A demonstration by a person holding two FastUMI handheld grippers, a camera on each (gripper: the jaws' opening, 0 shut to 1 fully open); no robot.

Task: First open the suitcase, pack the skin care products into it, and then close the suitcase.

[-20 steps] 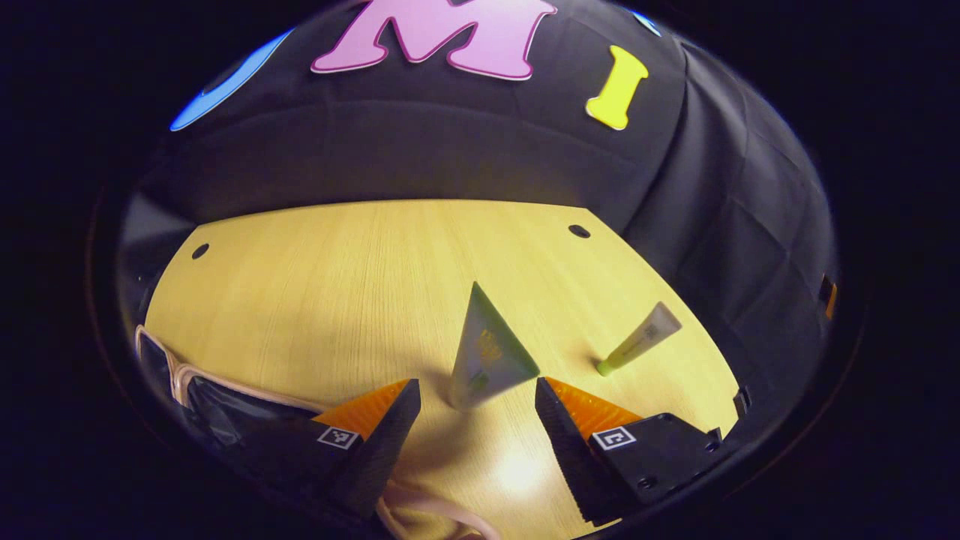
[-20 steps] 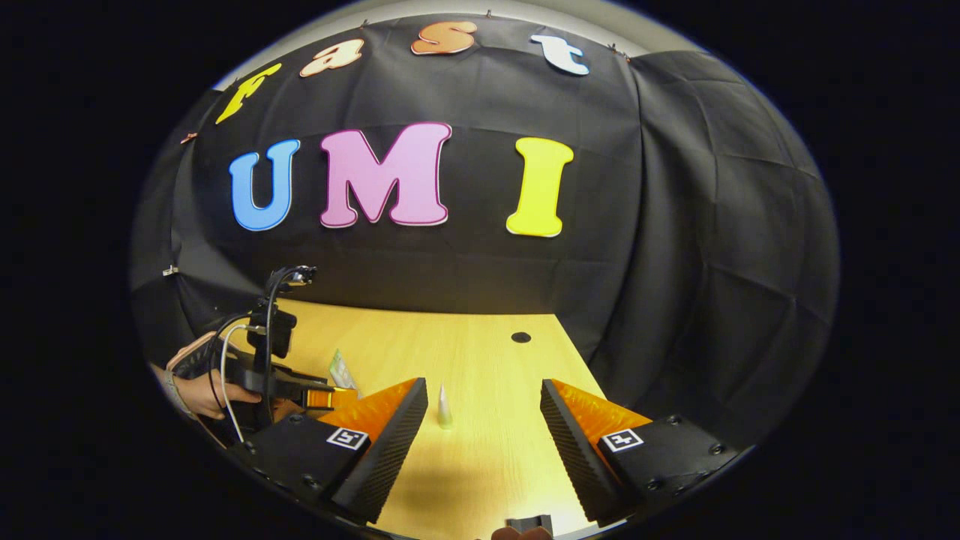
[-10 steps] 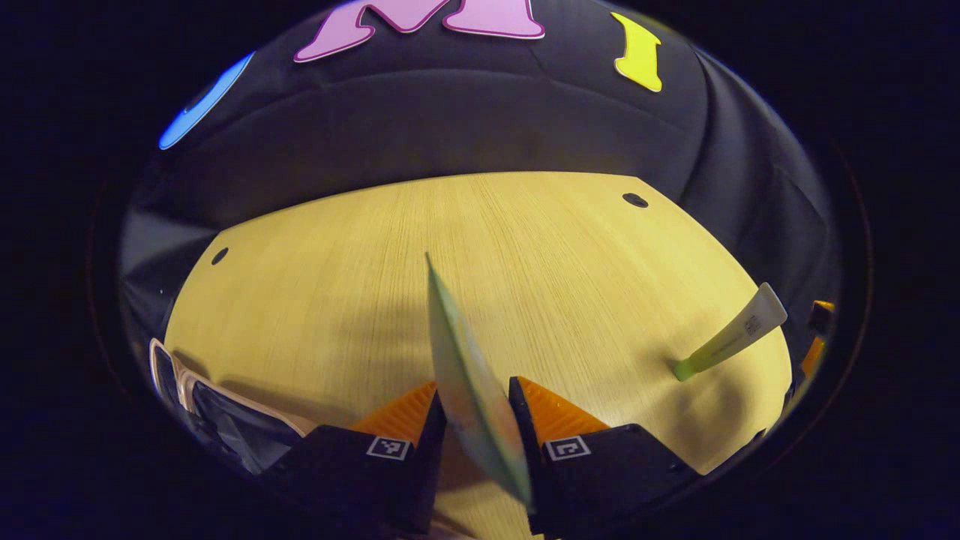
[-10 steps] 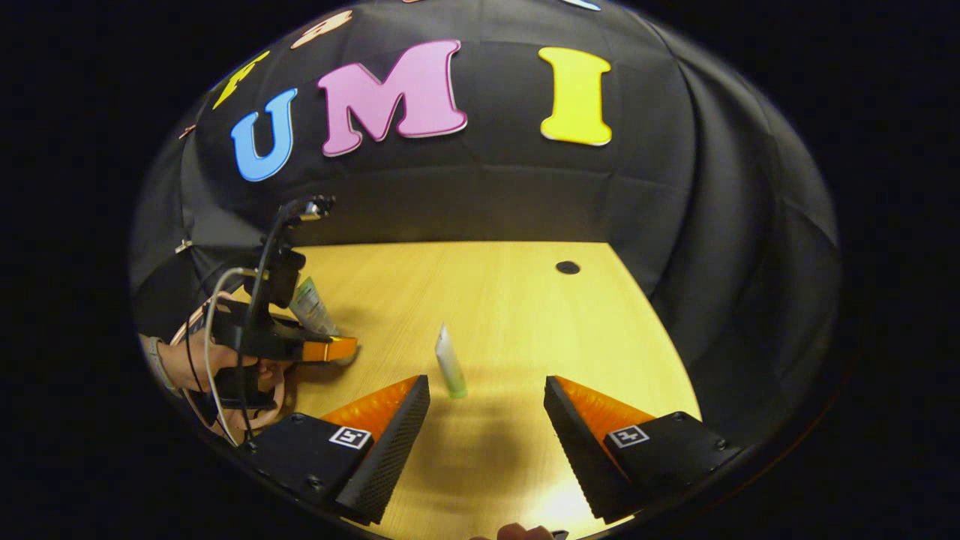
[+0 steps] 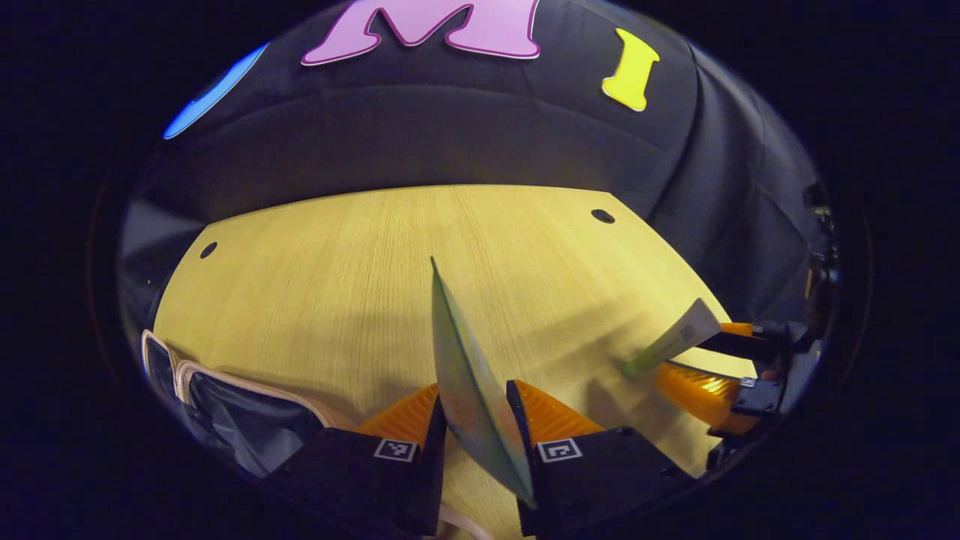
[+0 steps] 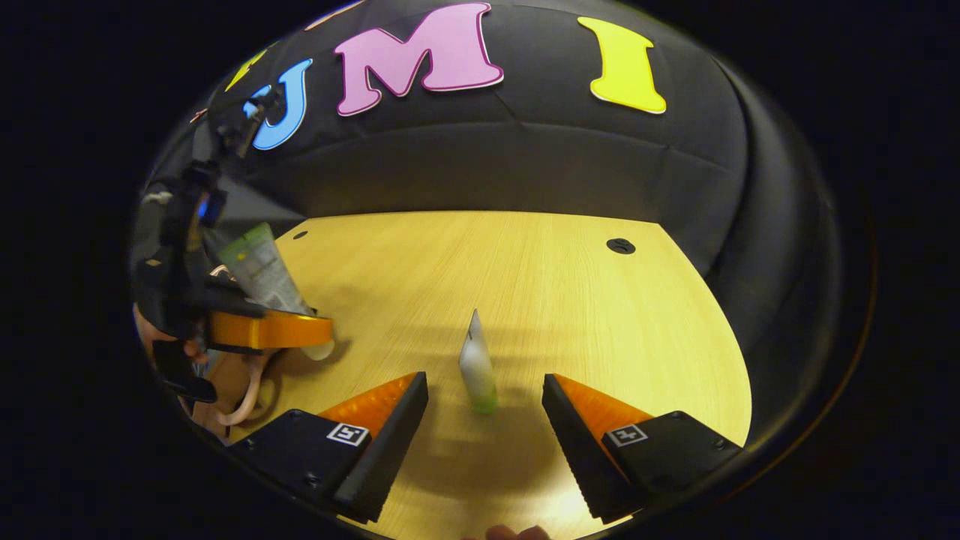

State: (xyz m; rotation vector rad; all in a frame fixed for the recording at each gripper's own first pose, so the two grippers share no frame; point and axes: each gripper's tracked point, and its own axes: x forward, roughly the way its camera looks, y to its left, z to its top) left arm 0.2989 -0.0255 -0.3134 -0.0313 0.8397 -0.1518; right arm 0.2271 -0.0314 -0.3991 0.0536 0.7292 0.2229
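Left gripper view: the left gripper (image 5: 476, 427) has its jaws pinching a flat cosmetic tube (image 5: 469, 390) edge-on, lifted clear for carrying to the open suitcase (image 5: 225, 409) at lower left. Right gripper (image 6: 484, 409) jaws are spread, straddling the upright slim tube (image 6: 477, 365) on the worktop (image 6: 525, 285) for pickup.

Worktop (image 6: 570, 300) far half is bare wood out to the back edge and the right edge, free passage there. Obstacles: small tube (image 6: 477, 364) stands upright near the front edge, in the open gap between the right gripper (image 6: 484, 390) fingers, untouched on both sides. Left gripper (image 5: 476, 409) is clamped on the big tube (image 5: 469, 390), held off the wood; together they block the front-left area. Open suitcase (image 5: 240, 409) fills the front-left corner, pink rim up. Between the two grippers: a narrow lane of clear wood.
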